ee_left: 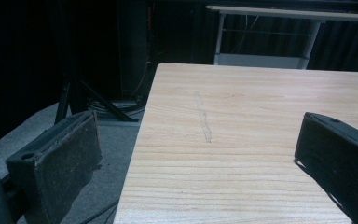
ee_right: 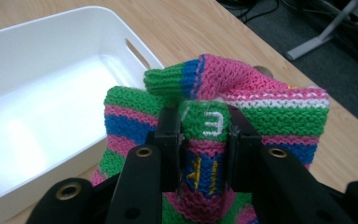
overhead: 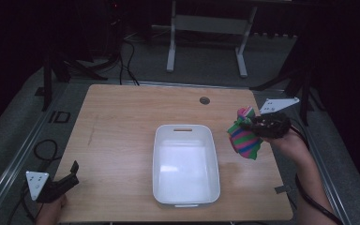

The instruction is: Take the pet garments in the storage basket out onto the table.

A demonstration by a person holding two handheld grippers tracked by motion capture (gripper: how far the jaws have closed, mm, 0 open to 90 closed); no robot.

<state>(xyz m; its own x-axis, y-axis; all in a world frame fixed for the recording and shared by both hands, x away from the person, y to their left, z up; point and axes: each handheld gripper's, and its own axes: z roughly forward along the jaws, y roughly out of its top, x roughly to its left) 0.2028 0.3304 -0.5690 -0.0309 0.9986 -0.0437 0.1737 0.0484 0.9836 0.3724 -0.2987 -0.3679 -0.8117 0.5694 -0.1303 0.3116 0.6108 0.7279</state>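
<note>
A white tub [overhead: 186, 161] sits on the wooden table [overhead: 117, 140].

The person's left hand [overhead: 51, 210] is coming in low, gripping the black left gripper [overhead: 70, 174] behind its jaws. In the left gripper view [ee_left: 198, 149], its two padded black jaws are standing wide apart with nothing between them, one jaw hanging past the edge of the wooden counter [ee_left: 261, 116] and the other over its surface. The right forearm [overhead: 311, 183] is reaching up and forward, its hand [overhead: 290, 138] wrapped around the black right gripper [overhead: 248, 125]. In the right gripper view [ee_right: 204, 140], its jaws are pinching a fold of a striped pink, green and blue knitted glove [ee_right: 270, 100], which is bulging above and beyond the jaws.
</note>
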